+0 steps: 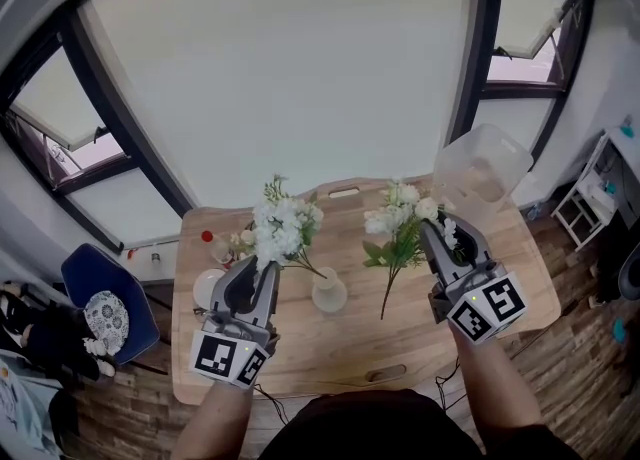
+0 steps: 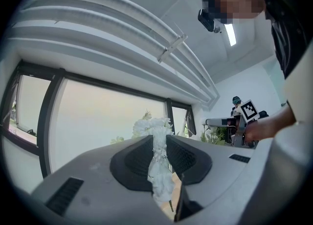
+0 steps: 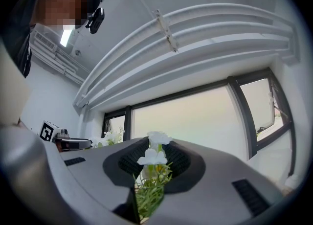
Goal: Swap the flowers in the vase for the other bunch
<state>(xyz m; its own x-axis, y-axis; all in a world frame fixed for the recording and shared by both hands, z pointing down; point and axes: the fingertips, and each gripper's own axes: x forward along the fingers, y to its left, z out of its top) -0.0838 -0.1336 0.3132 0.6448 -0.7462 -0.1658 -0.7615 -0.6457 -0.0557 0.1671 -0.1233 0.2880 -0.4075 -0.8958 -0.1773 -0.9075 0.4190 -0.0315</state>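
I have a bunch in each gripper, both held up over the wooden tabletop [image 1: 330,353]. My left gripper [image 1: 262,270] has its jaws drawn in to a narrow gap and clamped on the left bunch [image 1: 284,228]. In the left gripper view the white blooms are squeezed between the ribbed pads [image 2: 135,159], and more heads poke out past the tips.

From the head view, that bunch's thin stem slants down and right towards the vase [image 1: 329,294]. The vase is white and stands upright on the tabletop between my two grippers. The stem's end comes right to the vase's neck, but I cannot tell whether it is inside the mouth or just beside it.

My right gripper [image 1: 437,235] is closed the same way on the right bunch [image 1: 400,220]. The right gripper view shows green stalks and leaves pinched between its pads [image 3: 180,163], with two white blooms standing above them. In the head view this bunch carries white heads at the top. A long green stem hangs down from it, ending above the tabletop just right of the vase and apart from it.

A clear tub [image 1: 481,170] sits at the far right corner of the tabletop, behind my right gripper. A white cup [image 1: 208,288] sits near the left edge, close beside my left gripper. A blue chair [image 1: 100,293] stands on the floor to the left, and a big window [image 1: 280,68] fills the wall beyond.
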